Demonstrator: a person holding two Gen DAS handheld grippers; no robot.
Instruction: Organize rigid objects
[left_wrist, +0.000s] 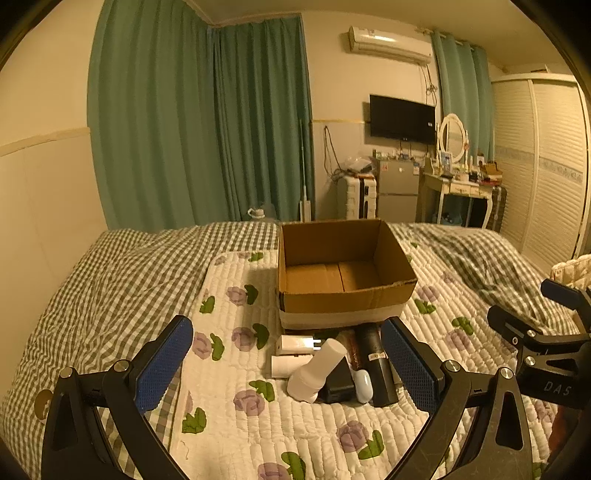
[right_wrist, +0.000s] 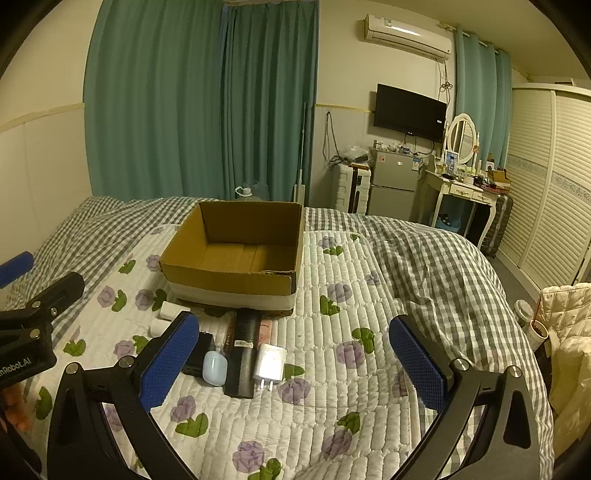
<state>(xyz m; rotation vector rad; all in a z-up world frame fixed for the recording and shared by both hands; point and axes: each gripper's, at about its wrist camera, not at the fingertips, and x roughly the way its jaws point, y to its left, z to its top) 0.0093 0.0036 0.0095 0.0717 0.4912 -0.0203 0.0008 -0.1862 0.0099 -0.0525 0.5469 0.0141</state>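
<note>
An open, empty cardboard box stands on the quilted floral bed cover. In front of it lies a small pile: a white cylinder, white chargers, a black tube, a light blue case and a black block. My left gripper is open and empty, hovering just before the pile. My right gripper is open and empty, to the right of the pile; its body shows in the left wrist view.
A green checked duvet covers the rest of the bed. Beyond the bed are green curtains, a suitcase, a small fridge, a dressing table and a wardrobe. A cream quilted item lies at the right bedside.
</note>
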